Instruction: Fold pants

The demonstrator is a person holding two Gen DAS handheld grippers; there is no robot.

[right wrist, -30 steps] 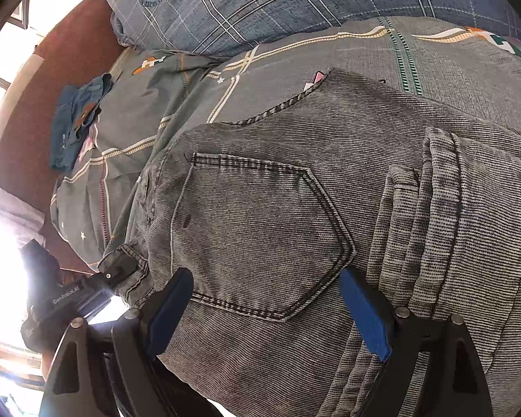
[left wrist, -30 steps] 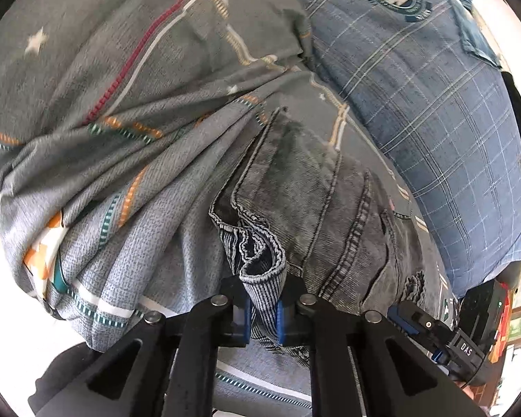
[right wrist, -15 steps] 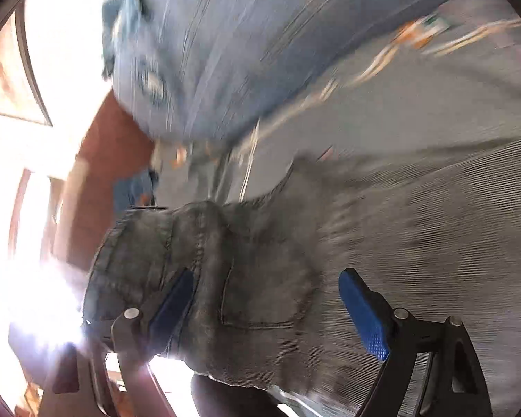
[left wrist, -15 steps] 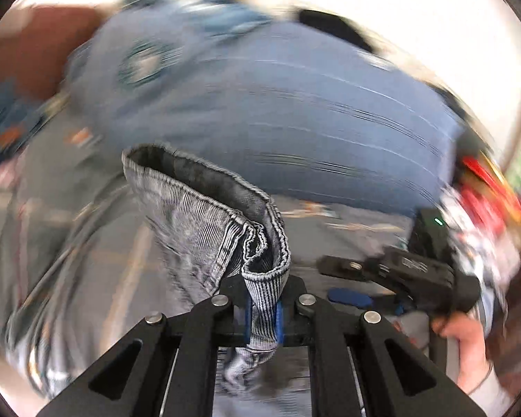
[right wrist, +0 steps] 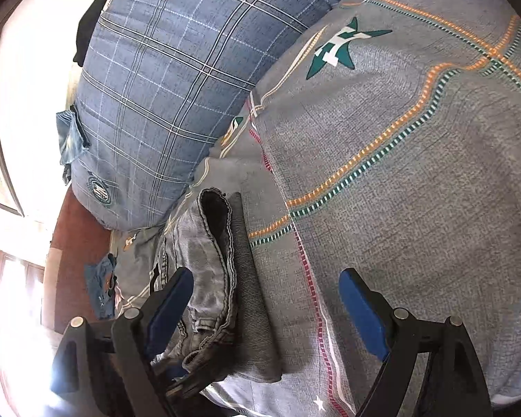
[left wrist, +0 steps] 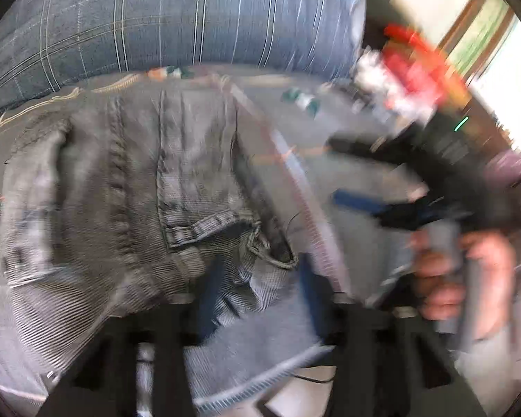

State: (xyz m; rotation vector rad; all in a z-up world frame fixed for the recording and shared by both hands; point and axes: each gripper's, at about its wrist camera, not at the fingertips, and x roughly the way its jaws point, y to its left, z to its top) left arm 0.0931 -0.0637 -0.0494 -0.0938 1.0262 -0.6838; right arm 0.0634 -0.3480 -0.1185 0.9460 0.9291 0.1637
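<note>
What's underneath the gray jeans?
The folded gray denim pants lie on a gray patterned bedsheet with orange and teal dashed lines. The part of the sheet directly beneath them is covered, so nothing more shows there.

A bed (right wrist: 416, 180) with a gray starry cover is holding things up. Gray pants (right wrist: 212, 264) are lying folded on it, and a big blue checked pillow (right wrist: 163, 80) is resting beside them.

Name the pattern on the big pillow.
Blue plaid on the pillow, clearest in the right wrist view.
</note>
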